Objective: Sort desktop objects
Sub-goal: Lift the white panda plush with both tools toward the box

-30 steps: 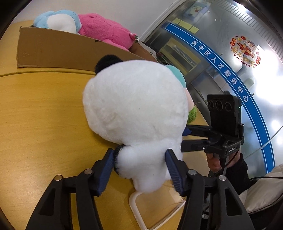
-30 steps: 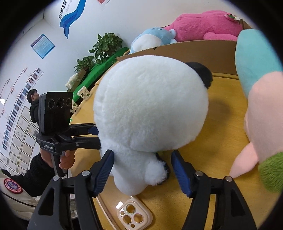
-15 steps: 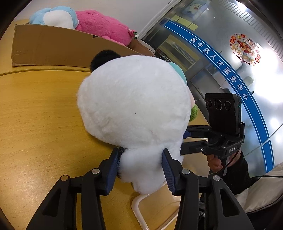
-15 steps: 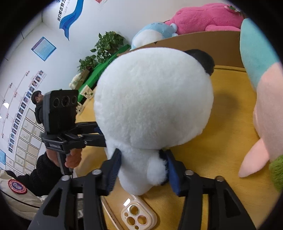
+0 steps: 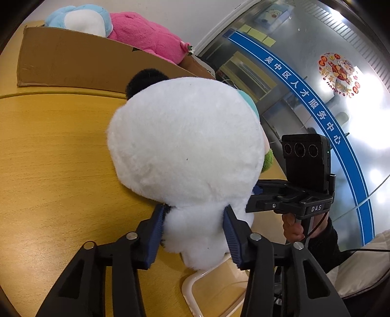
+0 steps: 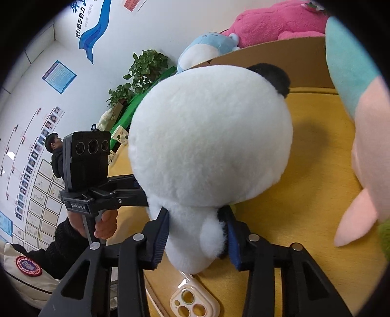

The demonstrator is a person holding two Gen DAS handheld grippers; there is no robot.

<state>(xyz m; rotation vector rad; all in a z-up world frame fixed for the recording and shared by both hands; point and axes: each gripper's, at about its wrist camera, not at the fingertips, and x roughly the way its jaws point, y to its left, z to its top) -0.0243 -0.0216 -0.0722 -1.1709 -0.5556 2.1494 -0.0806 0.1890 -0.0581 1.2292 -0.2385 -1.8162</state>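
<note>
A white plush panda [image 5: 187, 146] with a black ear stands on the yellow wooden table [image 5: 48, 151]. My left gripper [image 5: 193, 231] is shut on its small white body from one side. My right gripper [image 6: 197, 234] is shut on the same body from the other side; the panda [image 6: 209, 136] fills the middle of that view. Each gripper shows in the other's view: the right one [image 5: 287, 197] at the panda's right, the left one [image 6: 104, 192] at its left.
A cardboard box [image 5: 73, 63] at the back holds a pink plush [image 5: 143, 36] and a blue-white plush [image 5: 80, 19]. A teal-pink-green plush [image 6: 360, 122] lies right of the panda. A cream phone case [image 6: 192, 302] lies below it, near the table edge.
Both grippers have closed from wide open onto the panda's body. The panda has risen slightly in both views.
</note>
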